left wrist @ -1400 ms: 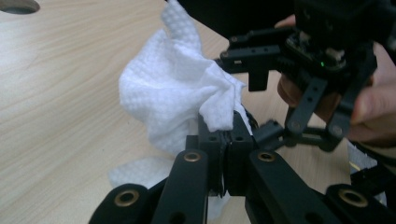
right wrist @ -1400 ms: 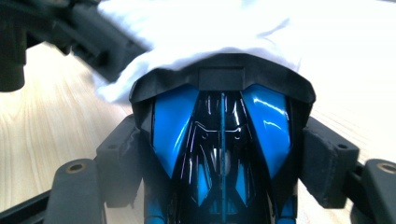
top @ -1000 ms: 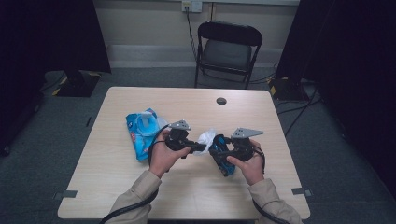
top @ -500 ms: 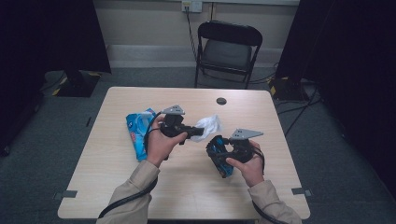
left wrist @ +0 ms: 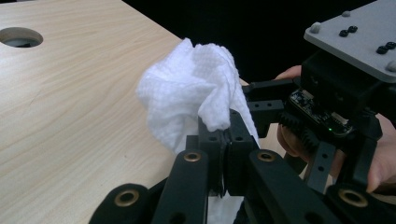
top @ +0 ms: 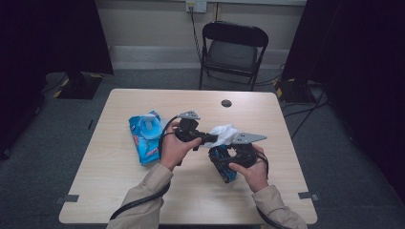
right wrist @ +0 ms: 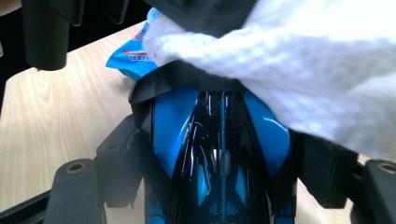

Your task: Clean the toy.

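My left claw (top: 210,139) is clamped on a white wipe (top: 224,132), holding it above the table (top: 119,191), against the blue-and-black toy (right wrist: 219,154) gripped in my right claw (top: 225,162).

A white, waffle-textured wipe (left wrist: 187,100) sits in my black left gripper (left wrist: 227,140), while my black right gripper (right wrist: 219,186) frames a glossy blue-and-black toy (right wrist: 219,140); a blue wipes packet (top: 145,136) with red-and-white print lies on the pale wood-grain table (top: 119,191).
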The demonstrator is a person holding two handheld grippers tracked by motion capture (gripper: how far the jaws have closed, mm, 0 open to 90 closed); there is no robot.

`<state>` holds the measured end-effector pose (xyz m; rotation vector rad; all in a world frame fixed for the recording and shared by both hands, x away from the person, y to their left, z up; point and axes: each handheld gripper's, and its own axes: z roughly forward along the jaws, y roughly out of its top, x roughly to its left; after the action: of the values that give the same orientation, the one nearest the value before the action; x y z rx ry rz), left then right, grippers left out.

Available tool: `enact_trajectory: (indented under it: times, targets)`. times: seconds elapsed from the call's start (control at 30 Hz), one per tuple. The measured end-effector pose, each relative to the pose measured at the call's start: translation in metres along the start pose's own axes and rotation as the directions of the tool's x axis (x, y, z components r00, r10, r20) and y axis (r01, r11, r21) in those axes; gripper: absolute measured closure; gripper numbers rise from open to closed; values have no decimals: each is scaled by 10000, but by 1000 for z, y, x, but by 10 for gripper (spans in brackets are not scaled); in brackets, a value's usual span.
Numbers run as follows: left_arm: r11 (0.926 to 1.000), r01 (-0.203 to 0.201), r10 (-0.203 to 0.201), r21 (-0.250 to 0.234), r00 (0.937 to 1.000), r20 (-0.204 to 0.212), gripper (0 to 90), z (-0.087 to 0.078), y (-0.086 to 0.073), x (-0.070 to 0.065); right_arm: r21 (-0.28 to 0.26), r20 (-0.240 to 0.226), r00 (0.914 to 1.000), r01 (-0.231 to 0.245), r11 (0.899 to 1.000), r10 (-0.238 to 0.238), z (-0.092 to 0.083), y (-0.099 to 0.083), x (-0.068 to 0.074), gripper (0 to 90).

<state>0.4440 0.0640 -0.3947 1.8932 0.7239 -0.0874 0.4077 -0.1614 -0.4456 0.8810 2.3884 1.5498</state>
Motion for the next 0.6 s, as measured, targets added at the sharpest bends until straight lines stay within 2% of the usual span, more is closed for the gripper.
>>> enact_trajectory:
  times: [0.27, 0.5, 0.6]
  targets:
    - [9996, 104, -108, 273, 9998, 150, 883, -3, -11, 4, -138, 158, 9998, -148, 9998, 150, -4, 0, -6, 256]
    - [9991, 230, -239, 364, 9994, 264, 883, -4, -19, 6, -49, 230, 9996, -132, 9999, 133, -3, -1, -7, 256]
    - [9984, 129, -142, 551, 9996, 236, 883, -6, -21, 7, -111, 305, 9994, -177, 9998, 181, -5, -1, -8, 256]
